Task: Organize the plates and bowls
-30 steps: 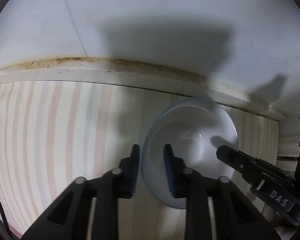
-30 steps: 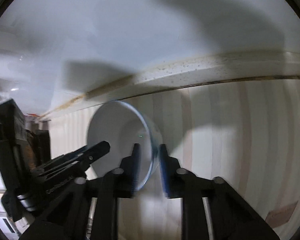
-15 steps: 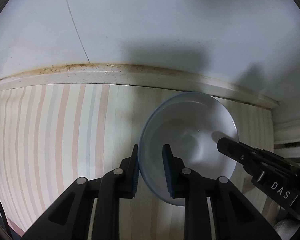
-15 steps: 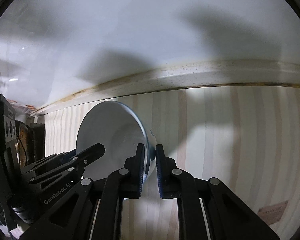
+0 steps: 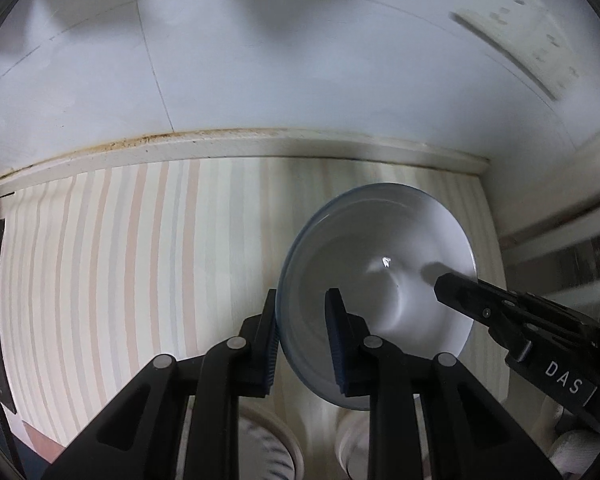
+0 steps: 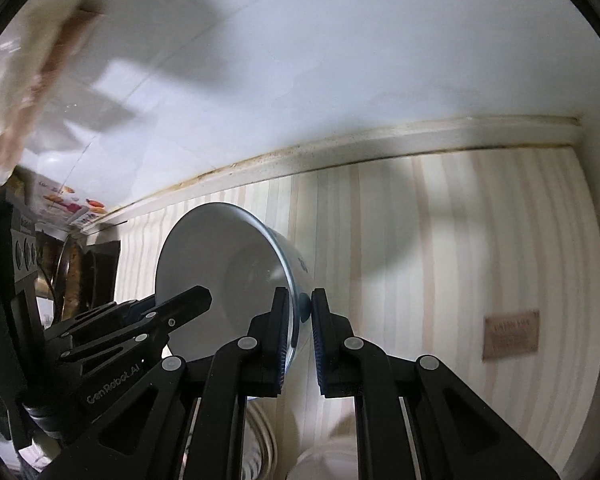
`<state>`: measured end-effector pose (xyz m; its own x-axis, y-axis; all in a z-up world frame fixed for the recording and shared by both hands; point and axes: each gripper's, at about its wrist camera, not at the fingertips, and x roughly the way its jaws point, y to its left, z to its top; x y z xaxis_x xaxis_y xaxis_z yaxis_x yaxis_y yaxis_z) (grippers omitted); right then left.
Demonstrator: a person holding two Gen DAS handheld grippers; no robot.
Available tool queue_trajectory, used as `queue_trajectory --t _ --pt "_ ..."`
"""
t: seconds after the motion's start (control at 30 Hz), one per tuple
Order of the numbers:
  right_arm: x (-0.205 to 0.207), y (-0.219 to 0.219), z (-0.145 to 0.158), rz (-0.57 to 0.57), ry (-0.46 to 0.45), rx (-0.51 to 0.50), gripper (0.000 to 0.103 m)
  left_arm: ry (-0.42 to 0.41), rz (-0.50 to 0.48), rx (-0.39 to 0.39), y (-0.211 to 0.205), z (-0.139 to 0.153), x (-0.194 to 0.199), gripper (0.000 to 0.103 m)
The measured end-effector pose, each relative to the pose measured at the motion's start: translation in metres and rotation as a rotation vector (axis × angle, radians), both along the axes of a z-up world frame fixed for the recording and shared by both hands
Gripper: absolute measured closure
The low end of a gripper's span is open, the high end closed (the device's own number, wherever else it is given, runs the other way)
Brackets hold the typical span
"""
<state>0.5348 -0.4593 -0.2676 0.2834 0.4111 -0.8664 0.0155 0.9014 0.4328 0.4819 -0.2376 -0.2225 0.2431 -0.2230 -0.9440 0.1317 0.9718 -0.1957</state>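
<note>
Between both tools (image 5: 302,338), bowl (image 5: 380,276) rim clamped

left gripper (image 5: 302,334) points steeply down, jaws clamped on the bowl (image 5: 376,264) rim, one pad inside, one outside. right gripper (image 6: 300,330) grips the opposite rim the same way, angled in from the other side.

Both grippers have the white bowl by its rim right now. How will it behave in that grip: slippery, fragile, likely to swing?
The bowl looks glazed and glossy, so probably slippery. The left gripper and right gripper pinch opposite rim edges, so it may pivot. It appears ceramic, likely rigid and breakable if dropped.
</note>
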Motion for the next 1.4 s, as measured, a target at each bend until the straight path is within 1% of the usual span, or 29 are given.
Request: queue_trajectory --t 0.2,0.33,0.4,0.5,0.67,0.9,1.07,1.27,1.4 --pt "-0.061 -0.016 0.019 -0.030 -0.012 -0.002 0.090 -0.006 -0.055 -0.010 -0.014 0.011 -0.048 0.084" --pt "-0.103 -0.027 0.025 -0.052 -0.011 0.000 0.090 0.008 -0.086 -0.015 -0.023 0.010 -0.077 0.083" --pt "-0.122 -0.032 0.024 -0.058 -0.004 0.002 0.090 0.016 -0.098 -0.017 -0.027 0.004 -0.089 0.084" --pt "-0.148 -0.039 0.014 -0.067 0.018 0.004 0.090 0.039 -0.124 -0.012 -0.035 -0.006 -0.107 0.083" --pt "-0.177 -0.050 -0.018 -0.088 0.084 0.001 0.090 0.090 -0.162 0.016 -0.050 -0.029 -0.126 0.084" --pt "-0.188 -0.056 -0.052 -0.098 0.145 0.005 0.090 0.139 -0.180 0.060 -0.061 -0.058 -0.136 0.084" --pt "-0.186 -0.057 -0.068 -0.094 0.172 0.006 0.090 0.149 -0.186 0.084 -0.064 -0.067 -0.137 0.084" --pt "-0.180 -0.056 -0.078 -0.080 0.188 -0.001 0.090 0.159 -0.189 0.101 -0.064 -0.072 -0.137 0.084" --pt "-0.176 -0.056 -0.078 -0.068 0.187 -0.006 0.090 0.151 -0.193 0.113 -0.067 -0.073 -0.138 0.084"
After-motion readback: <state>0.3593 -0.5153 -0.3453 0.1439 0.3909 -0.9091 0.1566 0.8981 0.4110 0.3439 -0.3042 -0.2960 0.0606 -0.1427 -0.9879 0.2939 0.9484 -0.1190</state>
